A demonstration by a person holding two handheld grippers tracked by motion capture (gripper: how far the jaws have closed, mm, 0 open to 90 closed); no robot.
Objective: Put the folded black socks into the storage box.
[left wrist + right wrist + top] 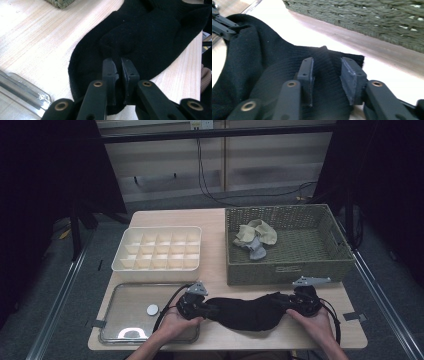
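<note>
Two tongs are on my black sock [247, 311], which lies flat on the table [215, 270] near me. My left tongs [117, 71] pinch one end tight. My right tongs [327, 72] are open, one jaw on each side of the other end. Farther off are a tray [125, 312], a white box [157, 247] and a basket [287, 242].

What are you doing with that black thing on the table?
A person is handling a black sock lying flat on the wooden table. The left claw is pinched shut on one end of it. The right claw sits open over the other end. Behind it, a woven basket holds more socks, with a white divided box next to it.
</note>
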